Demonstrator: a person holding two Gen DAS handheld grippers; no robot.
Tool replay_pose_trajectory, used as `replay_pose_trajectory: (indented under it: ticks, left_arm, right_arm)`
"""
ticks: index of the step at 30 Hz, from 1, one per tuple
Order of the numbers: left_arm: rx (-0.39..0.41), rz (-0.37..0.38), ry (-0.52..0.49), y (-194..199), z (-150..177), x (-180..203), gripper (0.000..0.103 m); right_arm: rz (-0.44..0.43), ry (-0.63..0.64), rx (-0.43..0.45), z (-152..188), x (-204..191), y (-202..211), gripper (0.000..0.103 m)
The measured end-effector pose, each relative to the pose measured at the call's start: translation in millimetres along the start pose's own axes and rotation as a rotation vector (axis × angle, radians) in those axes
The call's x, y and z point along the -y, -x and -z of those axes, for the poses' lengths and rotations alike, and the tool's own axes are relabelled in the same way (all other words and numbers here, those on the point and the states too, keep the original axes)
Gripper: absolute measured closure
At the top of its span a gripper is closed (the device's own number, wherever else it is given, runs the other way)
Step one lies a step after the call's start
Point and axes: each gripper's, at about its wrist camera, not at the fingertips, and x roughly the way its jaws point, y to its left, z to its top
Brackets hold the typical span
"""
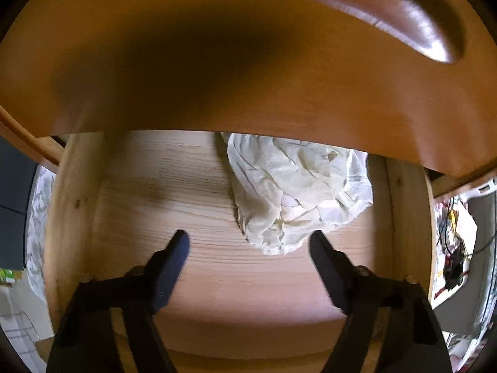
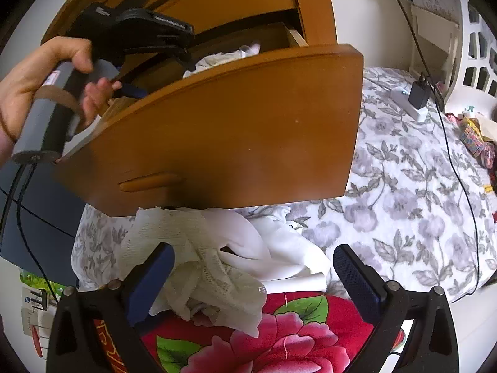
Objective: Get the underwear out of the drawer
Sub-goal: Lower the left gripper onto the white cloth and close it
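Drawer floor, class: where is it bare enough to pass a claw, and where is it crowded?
Bare wood spans the drawer floor from its left wall to the white bundle. The right side is crowded: that bundle fills it, nearly reaching the right wall.

A bed [image 2: 403, 205] with a grey floral sheet stretches ahead and right of the right gripper. A red flowered blanket [image 2: 279, 332] lies beneath it. A white wall [image 2: 366, 9] stands beyond, brightly lit.

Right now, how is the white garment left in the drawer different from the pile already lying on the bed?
The garment in the drawer is one crumpled bundle on bare wood; the pile on the bed is several pieces, one lacy, spread over the quilt. The first lies inside the drawer, the second outside, below the drawer front. Both are whitish fabric.
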Motion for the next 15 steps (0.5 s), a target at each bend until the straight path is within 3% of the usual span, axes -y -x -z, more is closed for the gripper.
replay_pose_trajectory:
  ticks: [15]
  left_arm:
    - [-0.044,0.08,0.211,-28.9,-9.5,-19.4,0.06]
  right_arm:
    - [-0.03,-0.027,-0.013,-1.5,9.2,-5.0,0.0]
